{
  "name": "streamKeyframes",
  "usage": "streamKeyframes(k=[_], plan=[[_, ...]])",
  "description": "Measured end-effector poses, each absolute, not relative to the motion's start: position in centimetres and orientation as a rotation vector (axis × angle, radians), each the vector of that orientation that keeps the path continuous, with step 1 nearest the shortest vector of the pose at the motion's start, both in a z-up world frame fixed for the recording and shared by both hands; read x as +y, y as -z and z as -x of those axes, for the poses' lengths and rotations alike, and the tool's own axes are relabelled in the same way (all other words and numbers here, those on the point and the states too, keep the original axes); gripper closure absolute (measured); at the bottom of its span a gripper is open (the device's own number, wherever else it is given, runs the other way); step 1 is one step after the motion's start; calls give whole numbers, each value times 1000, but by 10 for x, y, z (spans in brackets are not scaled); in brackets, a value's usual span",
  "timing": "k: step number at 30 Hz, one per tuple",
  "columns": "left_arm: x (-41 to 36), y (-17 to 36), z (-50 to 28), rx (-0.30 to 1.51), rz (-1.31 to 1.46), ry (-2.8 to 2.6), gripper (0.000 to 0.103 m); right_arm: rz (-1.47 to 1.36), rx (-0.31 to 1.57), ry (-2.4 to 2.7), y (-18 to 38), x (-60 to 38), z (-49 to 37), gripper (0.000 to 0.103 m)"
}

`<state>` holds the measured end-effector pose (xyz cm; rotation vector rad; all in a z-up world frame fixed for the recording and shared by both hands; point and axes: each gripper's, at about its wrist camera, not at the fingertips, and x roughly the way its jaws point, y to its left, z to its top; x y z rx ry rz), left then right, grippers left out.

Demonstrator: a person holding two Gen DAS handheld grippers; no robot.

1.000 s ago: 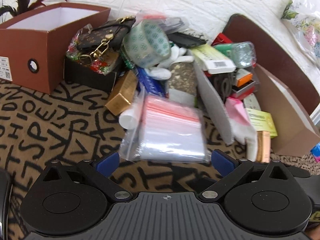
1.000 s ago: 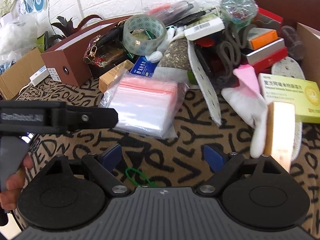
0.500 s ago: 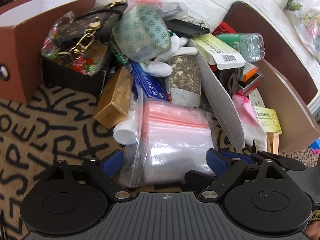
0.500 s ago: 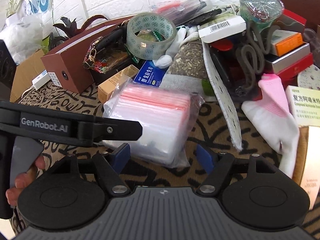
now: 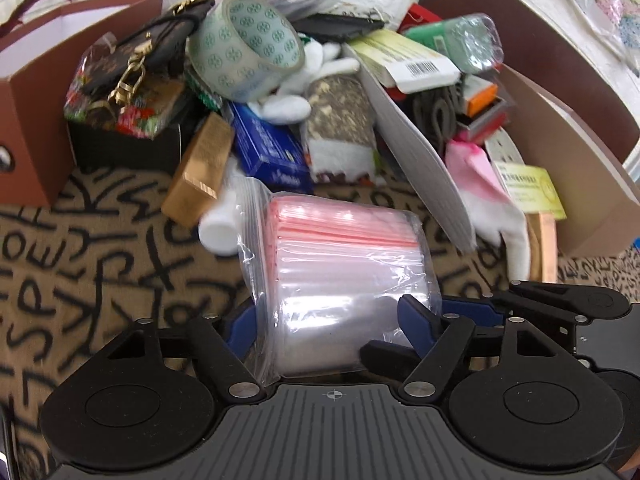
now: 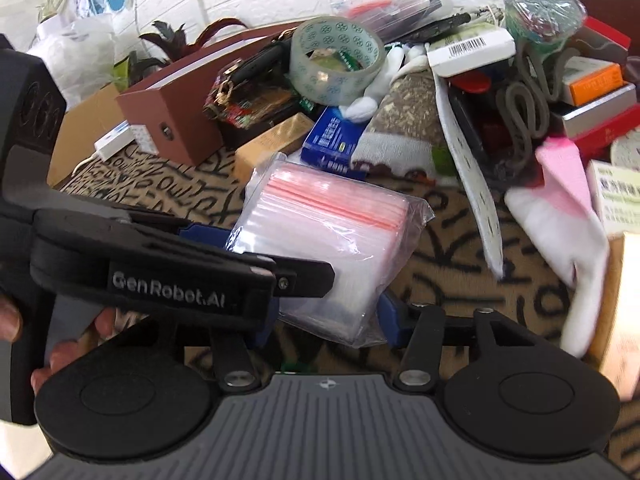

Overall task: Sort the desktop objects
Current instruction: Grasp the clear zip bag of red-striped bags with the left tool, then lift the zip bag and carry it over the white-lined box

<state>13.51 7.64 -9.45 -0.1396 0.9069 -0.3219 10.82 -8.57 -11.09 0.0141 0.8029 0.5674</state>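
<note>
Both grippers, left (image 5: 334,320) and right (image 6: 326,322), have just been closing around the pack of zip bags (image 5: 340,276) on the patterned tabletop (image 5: 92,240), jaws still spread, pads apparently not yet pressing. I judge it light, soft and slippery: grip mid-stack, not loose film. Tape roll (image 5: 246,48) heads the clutter beyond.

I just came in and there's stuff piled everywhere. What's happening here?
A person is sorting a cluttered desktop with two hand-held grippers. Both the left gripper and the right gripper have just been closing around the same pack of zip bags, which lies between their jaws at the front of the pile. It is still resting on the patterned cloth.
</note>
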Motion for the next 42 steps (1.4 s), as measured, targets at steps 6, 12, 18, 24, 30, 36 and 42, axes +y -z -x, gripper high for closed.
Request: streamKeyframes(k=[6,12,18,24,30,36,42], plan=[[65,92,-94,924,114,372,29,-51,821,-583,112,-108,-70,46],[71,91,-96,927,163,332,16,-40,802,-546,112,-113,-66,30],[59,92,-111,944,131,340,10,-27,793,-547,113,-109,-75,22],[53,91,-109,947,84,394,21,-52,801,-571,115,-109,-76,24],[55,94,-110,942,98,396,25,-67,809,-573,117,-109,-78,24],[54,94,-112,942,101,400,20,-52,815,-574,116,-107,-78,26],[47,94,-109,933,79,379,19,-27,821,-573,118,-102,-78,25]])
